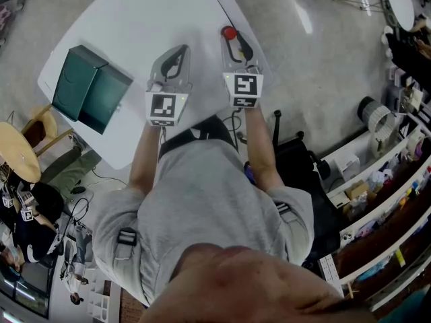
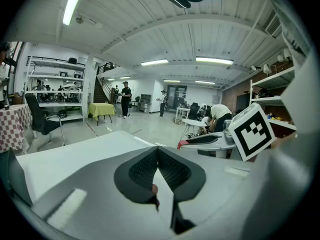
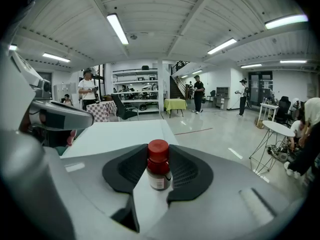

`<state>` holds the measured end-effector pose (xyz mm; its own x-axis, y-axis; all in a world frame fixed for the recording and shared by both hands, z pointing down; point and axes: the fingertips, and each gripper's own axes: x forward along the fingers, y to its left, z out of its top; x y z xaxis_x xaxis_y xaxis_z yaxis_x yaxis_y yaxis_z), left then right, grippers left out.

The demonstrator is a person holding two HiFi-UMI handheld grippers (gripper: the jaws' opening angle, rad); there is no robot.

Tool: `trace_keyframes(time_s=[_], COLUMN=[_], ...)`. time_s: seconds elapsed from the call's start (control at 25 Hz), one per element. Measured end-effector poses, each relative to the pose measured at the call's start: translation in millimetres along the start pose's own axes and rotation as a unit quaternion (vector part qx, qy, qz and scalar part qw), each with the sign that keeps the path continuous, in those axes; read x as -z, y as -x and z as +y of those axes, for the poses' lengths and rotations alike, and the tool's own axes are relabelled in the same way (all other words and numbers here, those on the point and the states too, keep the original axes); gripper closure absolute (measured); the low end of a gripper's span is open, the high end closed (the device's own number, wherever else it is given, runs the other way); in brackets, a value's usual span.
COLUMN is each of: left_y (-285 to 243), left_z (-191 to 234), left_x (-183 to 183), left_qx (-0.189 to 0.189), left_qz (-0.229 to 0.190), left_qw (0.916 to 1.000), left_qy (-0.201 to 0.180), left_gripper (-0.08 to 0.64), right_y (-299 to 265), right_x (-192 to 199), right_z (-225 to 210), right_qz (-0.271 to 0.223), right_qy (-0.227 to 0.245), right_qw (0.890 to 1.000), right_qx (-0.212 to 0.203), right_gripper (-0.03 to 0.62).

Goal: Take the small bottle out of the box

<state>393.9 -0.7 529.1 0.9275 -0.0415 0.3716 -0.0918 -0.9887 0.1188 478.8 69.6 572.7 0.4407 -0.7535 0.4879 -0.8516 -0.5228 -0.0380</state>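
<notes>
A small brown bottle (image 1: 229, 32) with a red cap and white label stands upright between the pads of my right gripper (image 1: 233, 38), low over the right edge of the white table (image 1: 155, 12). In the right gripper view the bottle (image 3: 159, 168) fills the gap and both pads touch its cap, so my right gripper (image 3: 159, 160) is shut on it. The dark green box (image 1: 91, 88) lies at the table's left end, well away from both grippers. My left gripper (image 1: 179, 50) hovers beside the right one; its pads (image 2: 145, 170) meet at the tips with nothing held.
A wooden chair (image 1: 42, 125) and a round wooden table (image 1: 16, 151) stand left of the white table. Shelves (image 1: 377, 180) with small goods line the right side. Several people stand far off in the hall (image 3: 199, 91).
</notes>
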Motion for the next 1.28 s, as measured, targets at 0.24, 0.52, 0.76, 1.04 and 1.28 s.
trace_keyframes(time_s=[0.24,0.52,0.76,1.04,1.28], left_y=[2,5,6,20,38], left_z=[-2,-2,-9,-22,-25], left_x=[-1,-2,-8,-20,-32], left_qx=[-0.003,-0.002,0.004,0.006,0.002], left_qz=[0.001,-0.001,-0.008,-0.022,-0.042], left_qw=[1.0,1.0,0.9999,0.9996,0.9988], left_qy=[0.003,0.002,-0.006,-0.014,-0.024], left_gripper=[0.548,0.548,0.548,0.548,0.548], right_y=[0,1,12,37,61], right_x=[-1,0,-9,-26,-37], right_z=[-2,-2,-9,-7,-3], right_qz=[-0.006,-0.01,-0.029,-0.049,-0.069], right_qy=[-0.002,-0.02,-0.024,-0.02,-0.013], right_qw=[1.0,1.0,0.999,0.999,0.997], right_qx=[-0.001,0.001,0.007,0.011,0.022], right_gripper=[0.457,0.409,0.393,0.393,0.401])
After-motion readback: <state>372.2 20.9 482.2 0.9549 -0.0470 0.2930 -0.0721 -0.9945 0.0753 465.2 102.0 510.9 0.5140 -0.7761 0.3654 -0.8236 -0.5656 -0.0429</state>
